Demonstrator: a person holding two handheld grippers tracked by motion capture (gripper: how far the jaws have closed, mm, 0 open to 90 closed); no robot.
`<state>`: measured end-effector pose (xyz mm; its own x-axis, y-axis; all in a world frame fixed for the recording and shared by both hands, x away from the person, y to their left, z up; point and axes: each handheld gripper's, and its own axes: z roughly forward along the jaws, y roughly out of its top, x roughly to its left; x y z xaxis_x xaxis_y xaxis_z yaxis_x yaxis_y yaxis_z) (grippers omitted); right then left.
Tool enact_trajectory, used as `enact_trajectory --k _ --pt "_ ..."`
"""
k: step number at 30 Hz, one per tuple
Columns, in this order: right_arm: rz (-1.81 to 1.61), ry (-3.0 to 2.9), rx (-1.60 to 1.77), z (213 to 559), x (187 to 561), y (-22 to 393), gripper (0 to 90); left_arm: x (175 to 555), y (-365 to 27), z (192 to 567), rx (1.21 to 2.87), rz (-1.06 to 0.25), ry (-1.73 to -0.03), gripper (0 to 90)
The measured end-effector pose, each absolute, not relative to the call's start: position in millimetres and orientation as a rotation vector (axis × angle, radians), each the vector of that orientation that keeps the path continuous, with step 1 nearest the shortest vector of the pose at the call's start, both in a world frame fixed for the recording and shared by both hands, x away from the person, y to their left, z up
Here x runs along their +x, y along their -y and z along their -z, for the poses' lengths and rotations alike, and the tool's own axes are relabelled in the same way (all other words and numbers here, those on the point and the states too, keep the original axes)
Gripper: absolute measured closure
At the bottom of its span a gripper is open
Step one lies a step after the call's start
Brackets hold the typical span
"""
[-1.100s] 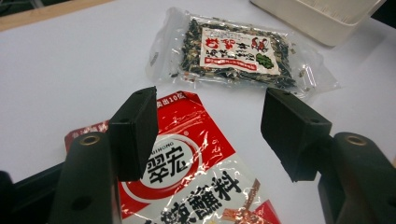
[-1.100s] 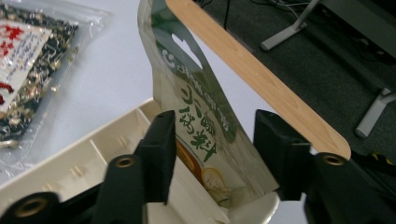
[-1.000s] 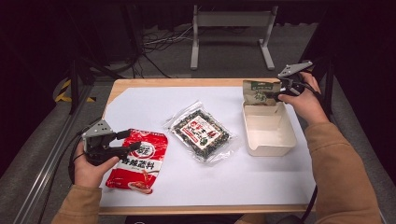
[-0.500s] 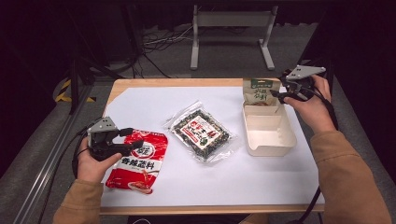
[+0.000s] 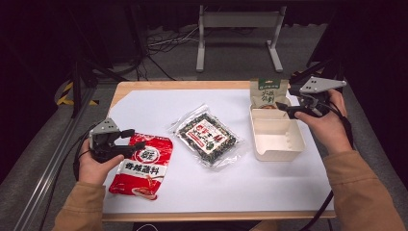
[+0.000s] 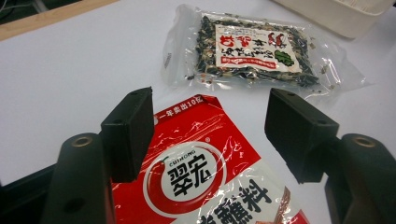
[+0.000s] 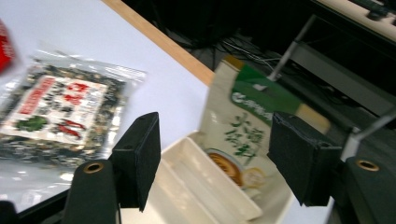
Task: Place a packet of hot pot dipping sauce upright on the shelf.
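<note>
A beige and green pouch (image 5: 268, 92) (image 7: 243, 121) stands leaning at the far end of a white tray (image 5: 276, 139) (image 7: 196, 182). My right gripper (image 5: 284, 107) (image 7: 217, 140) hovers just right of the pouch. Its jaws have just been opening, and nothing is pressed between them. A red sauce packet (image 5: 142, 166) (image 6: 196, 177) lies flat at the front left. My left gripper (image 5: 137, 139) (image 6: 210, 116) is open low over the packet's top edge. A clear packet of dark dried food (image 5: 208, 137) (image 6: 254, 51) (image 7: 56, 112) lies in the middle.
A white sheet (image 5: 159, 106) covers the wooden table, whose bare edge shows along the far side. A metal stand (image 5: 238, 29) and loose cables sit on the floor behind. The tray's rim (image 6: 345, 14) lies beyond the clear packet.
My right hand has drawn back to the right from the pouch, which stays standing in the tray, and its jaws have widened. The left hand has barely shifted.
</note>
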<state>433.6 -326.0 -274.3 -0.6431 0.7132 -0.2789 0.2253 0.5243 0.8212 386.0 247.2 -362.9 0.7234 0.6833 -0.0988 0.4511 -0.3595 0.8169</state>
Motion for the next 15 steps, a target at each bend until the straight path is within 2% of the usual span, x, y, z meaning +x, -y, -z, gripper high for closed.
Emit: enact_trajectory --k 15 --pt "-1.217 -2.239 0.682 288 393 301 34.6 393 -262 368 2.012 -0.339 -0.914 30.2"
